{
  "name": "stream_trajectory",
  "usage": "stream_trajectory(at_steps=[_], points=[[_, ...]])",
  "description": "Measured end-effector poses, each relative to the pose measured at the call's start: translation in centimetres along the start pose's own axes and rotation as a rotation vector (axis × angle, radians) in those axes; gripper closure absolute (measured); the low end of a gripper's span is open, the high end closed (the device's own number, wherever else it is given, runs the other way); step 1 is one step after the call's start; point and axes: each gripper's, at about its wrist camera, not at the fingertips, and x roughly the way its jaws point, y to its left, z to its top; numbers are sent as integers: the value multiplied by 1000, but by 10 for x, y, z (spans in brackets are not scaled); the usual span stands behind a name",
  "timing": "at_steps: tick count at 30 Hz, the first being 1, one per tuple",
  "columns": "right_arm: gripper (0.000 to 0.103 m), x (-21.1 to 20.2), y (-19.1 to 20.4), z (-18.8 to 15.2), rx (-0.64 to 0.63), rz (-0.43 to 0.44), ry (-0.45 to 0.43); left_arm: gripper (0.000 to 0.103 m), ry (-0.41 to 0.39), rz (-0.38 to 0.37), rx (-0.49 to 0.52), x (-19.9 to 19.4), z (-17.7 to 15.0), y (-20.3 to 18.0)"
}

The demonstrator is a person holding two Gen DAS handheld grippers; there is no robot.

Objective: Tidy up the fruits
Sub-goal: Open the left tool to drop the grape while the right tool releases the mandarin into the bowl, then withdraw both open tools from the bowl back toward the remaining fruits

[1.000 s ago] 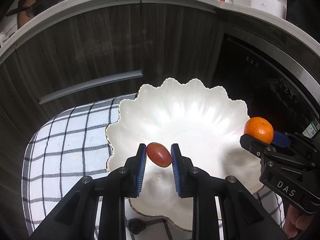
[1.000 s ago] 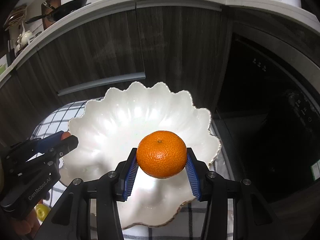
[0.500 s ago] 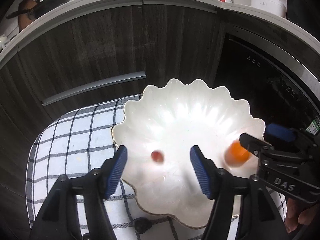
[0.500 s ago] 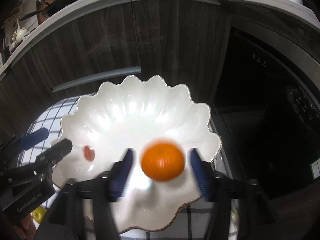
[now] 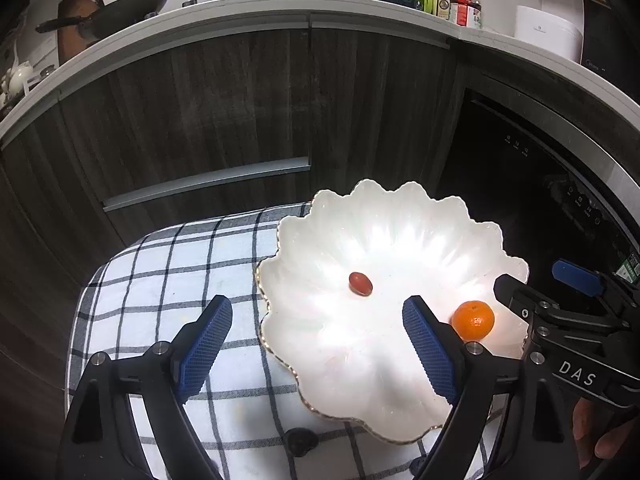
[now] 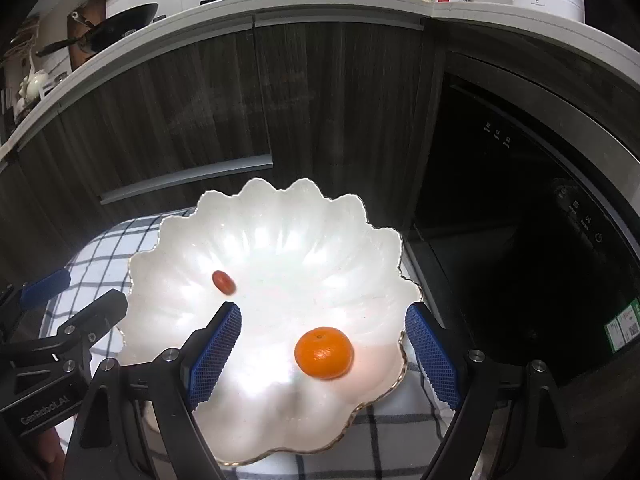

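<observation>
A white scalloped bowl (image 5: 304,240) (image 6: 180,232) sits on a checked cloth. Inside it lie a small red oval fruit (image 5: 360,283) (image 6: 223,282) and an orange mandarin (image 5: 473,319) (image 6: 324,353). My left gripper (image 5: 318,346) hovers above the bowl's near left side, its jaws still opening, nothing between the blue pads. My right gripper (image 6: 324,354) hangs over the bowl's near right part, jaws also opening; the mandarin lies in the bowl below the gap, free of the pads. Each gripper shows at the edge of the other's view.
The black-and-white checked cloth (image 5: 168,280) (image 6: 100,248) covers a small stand in front of dark wood cabinets (image 5: 200,120). A dark appliance front (image 5: 540,200) stands to the right. A small black thing (image 5: 300,442) lies on the cloth by the bowl's near rim.
Both grippers opened and let go. The red fruit and the mandarin dropped into the bowl and now rest there. The left gripper drew back and up a little.
</observation>
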Motion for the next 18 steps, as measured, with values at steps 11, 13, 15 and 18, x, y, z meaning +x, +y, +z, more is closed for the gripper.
stream_trajectory(at_steps=[11,13,15,18], points=[[18,-22,11,-3,-2,3,-34,15,-13,18,2,-21,-5,11],[18,-25,12,-4,-1,-3,-40,15,-11,18,1,-24,-9,14],[18,-28,13,-6,1,-1,-42,15,-8,21,-4,-27,-12,17],[18,-33,15,-10,7,4,-41,15,-6,23,-13,-33,-17,20]])
